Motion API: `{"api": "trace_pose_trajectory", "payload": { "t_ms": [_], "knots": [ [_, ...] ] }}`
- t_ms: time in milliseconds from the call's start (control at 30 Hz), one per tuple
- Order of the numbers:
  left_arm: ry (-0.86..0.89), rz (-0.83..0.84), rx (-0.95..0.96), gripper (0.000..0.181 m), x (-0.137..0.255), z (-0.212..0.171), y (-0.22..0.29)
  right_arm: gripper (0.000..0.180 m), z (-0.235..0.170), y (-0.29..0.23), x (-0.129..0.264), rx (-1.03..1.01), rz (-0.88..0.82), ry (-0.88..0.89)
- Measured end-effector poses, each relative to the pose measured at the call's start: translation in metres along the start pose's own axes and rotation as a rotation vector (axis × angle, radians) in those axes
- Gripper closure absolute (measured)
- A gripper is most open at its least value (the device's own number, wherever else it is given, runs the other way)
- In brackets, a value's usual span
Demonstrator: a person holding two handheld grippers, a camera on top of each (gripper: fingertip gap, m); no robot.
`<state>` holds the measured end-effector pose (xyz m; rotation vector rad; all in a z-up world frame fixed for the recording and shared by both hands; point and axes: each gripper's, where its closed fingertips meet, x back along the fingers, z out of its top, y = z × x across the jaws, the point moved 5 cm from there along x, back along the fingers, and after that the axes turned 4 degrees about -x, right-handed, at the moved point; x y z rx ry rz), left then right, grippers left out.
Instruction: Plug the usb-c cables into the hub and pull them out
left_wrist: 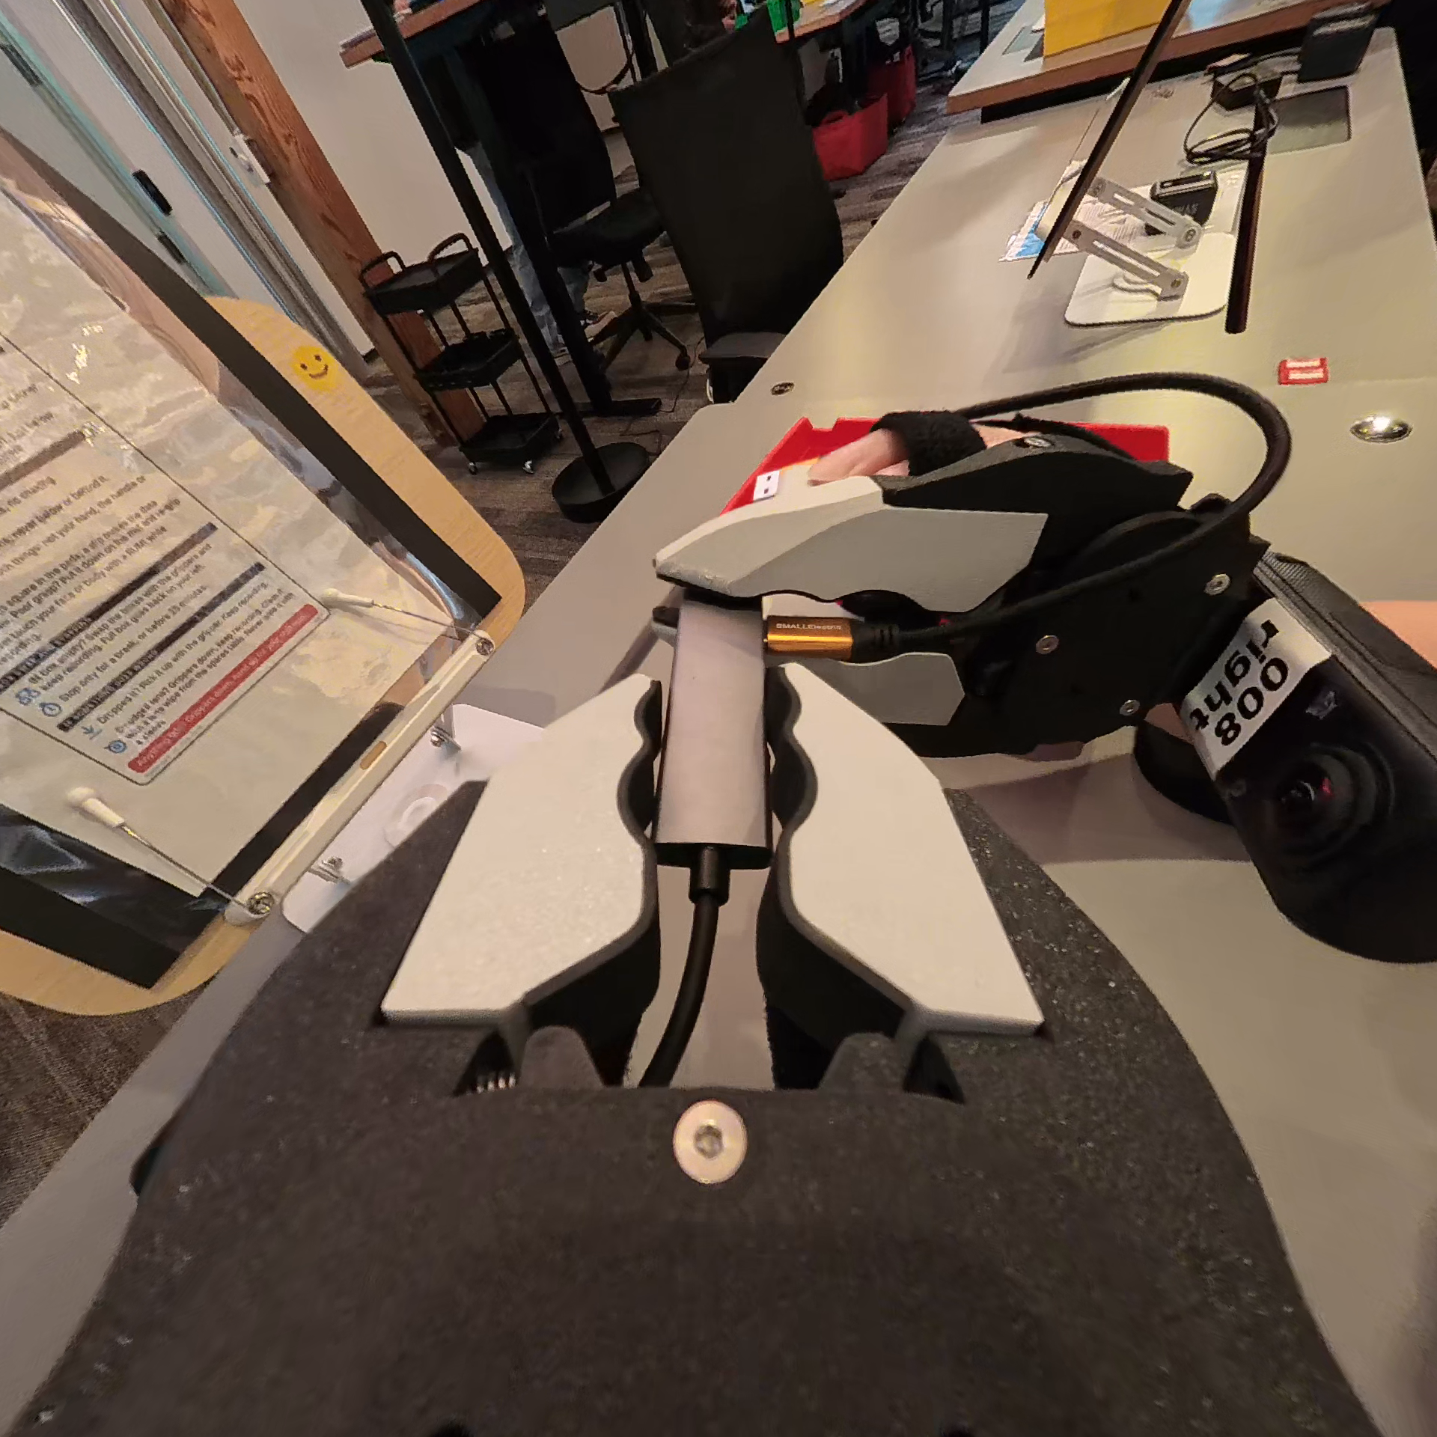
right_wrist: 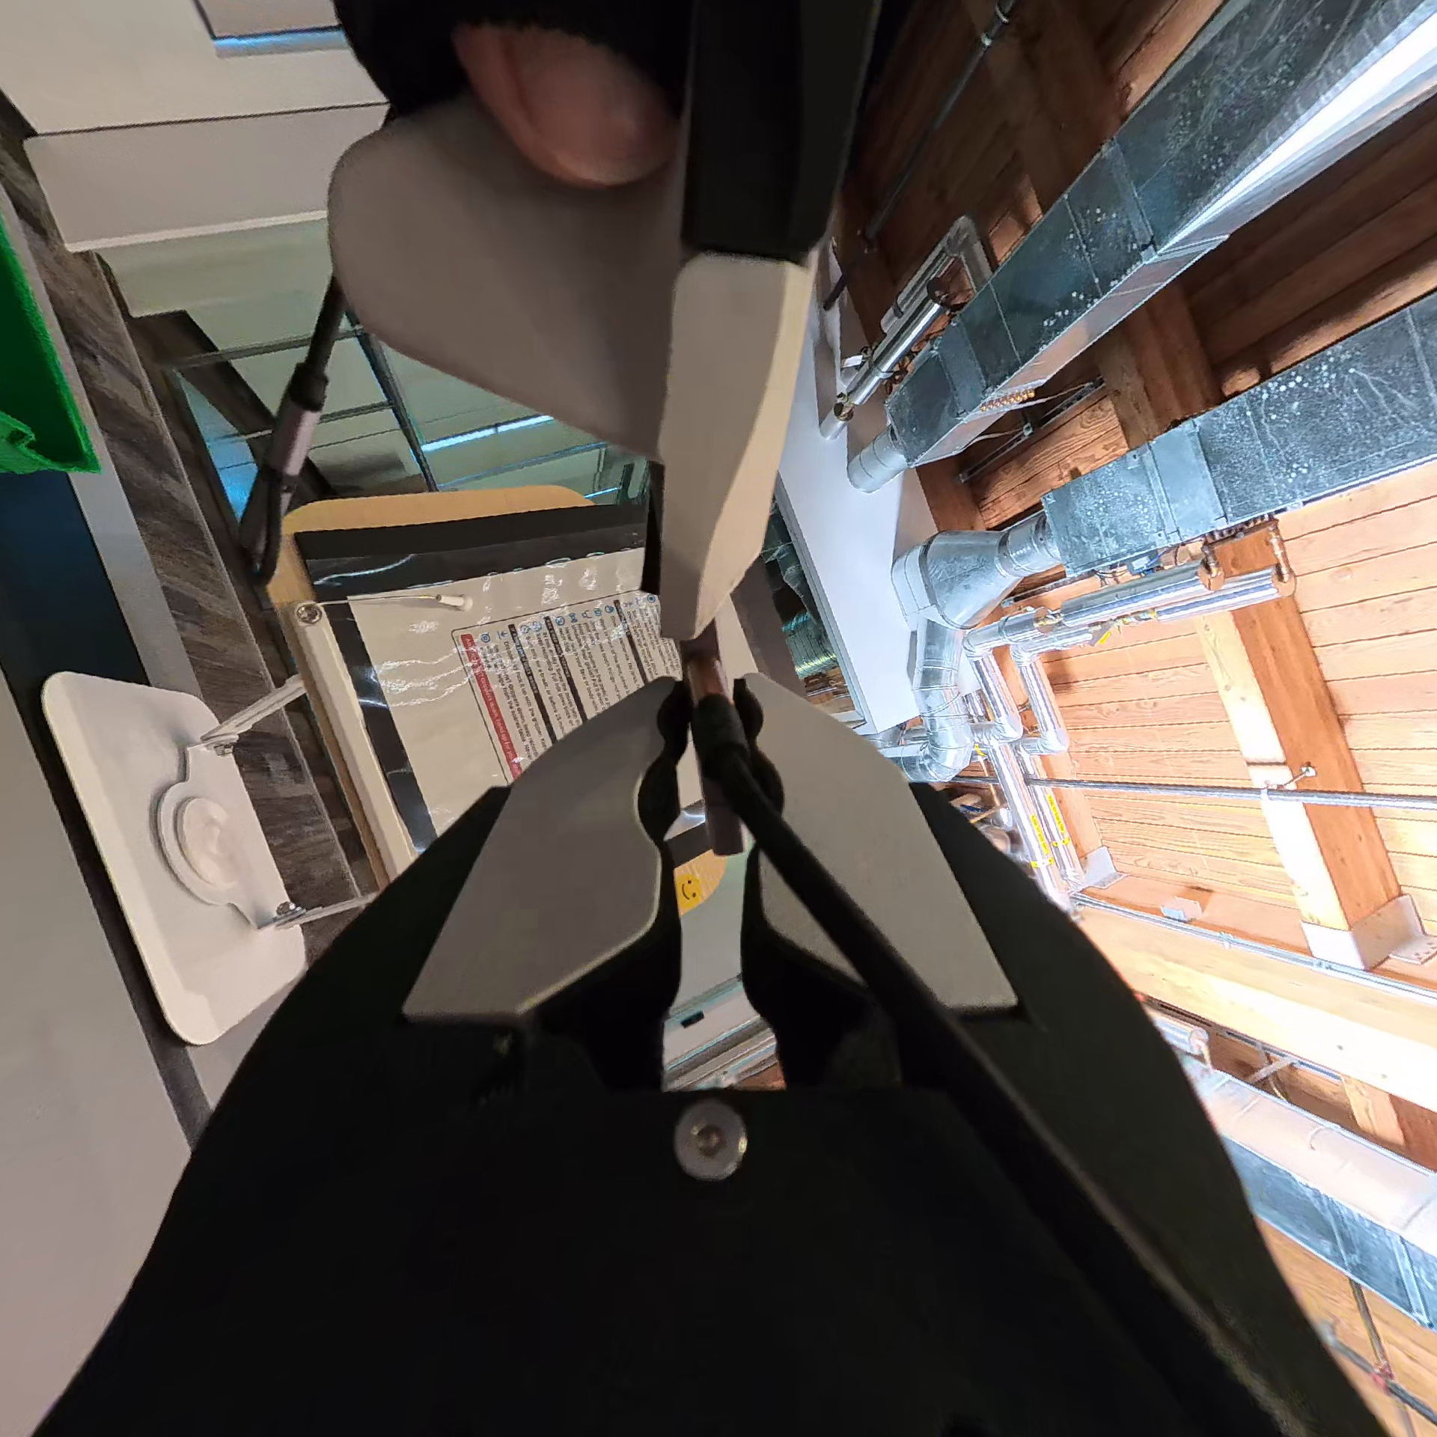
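Left gripper (left_wrist: 711,766): its two grey fingers are pinching the hub from both sides, pressing on its long edges.
Hub (left_wrist: 714,731): a slim grey bar, sitting between the left fingers above the grey table (left_wrist: 1166,1089); its long axis is running straight along the fingers, away from the camera, with its far end sticking out past the fingertips.
Hub lead (left_wrist: 692,972): a black cable is leaving the hub's near end and trailing back between the finger bases.
Right gripper (left_wrist: 785,614): it is coming in from the right, turned on its side, with fingers closing on the gold plug, one above and one below.
Gold USB-C plug (left_wrist: 809,636): its long axis is lying crosswise to the hub, tip pointing left into the hub's right edge near the far end; it is probably seated, though the joint is too shadowed to confirm.
Plug cable (left_wrist: 1166,404): black, looping up and over the right gripper.
Right wrist view: the plug (right_wrist: 711,711) is sitting pinched at the fingertips, blurred.
Red tray (left_wrist: 816,451): lying on the table behind the right gripper.
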<state>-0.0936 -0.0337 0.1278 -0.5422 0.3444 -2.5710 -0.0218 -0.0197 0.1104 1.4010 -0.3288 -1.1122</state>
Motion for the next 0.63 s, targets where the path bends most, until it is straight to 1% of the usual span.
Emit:
{"api": "trace_pose_trajectory", "payload": {
  "t_ms": [67, 167, 233, 333, 433, 500, 633],
  "knots": [
    [0.01, 0.053, -0.036, 0.157, 0.001, 0.003, -0.002, 0.167, -0.001, 0.004, 0.0, -0.035, -0.025, 0.007],
    [-0.005, 0.209, -0.122, 0.157, 0.007, 0.005, -0.011, 0.159, -0.003, 0.011, 0.001, -0.105, -0.086, 0.034],
    [0.016, 0.277, -0.152, 0.158, 0.013, 0.008, -0.016, 0.155, -0.006, 0.011, -0.002, -0.183, -0.06, 0.013],
    [0.061, 0.352, -0.158, 0.157, 0.021, 0.011, -0.023, 0.152, -0.007, 0.001, -0.008, -0.398, 0.033, -0.04],
    [0.083, 0.425, -0.18, 0.157, 0.027, 0.013, -0.029, 0.15, 0.003, -0.018, -0.013, -0.629, 0.196, -0.042],
    [0.085, 0.437, -0.195, 0.157, 0.028, 0.013, -0.029, 0.147, 0.01, -0.019, -0.012, -0.764, 0.216, 0.013],
    [0.102, 0.403, -0.188, 0.157, 0.024, 0.016, -0.024, 0.146, 0.016, 0.002, -0.004, -1.039, 0.205, 0.17]
  ]
}}
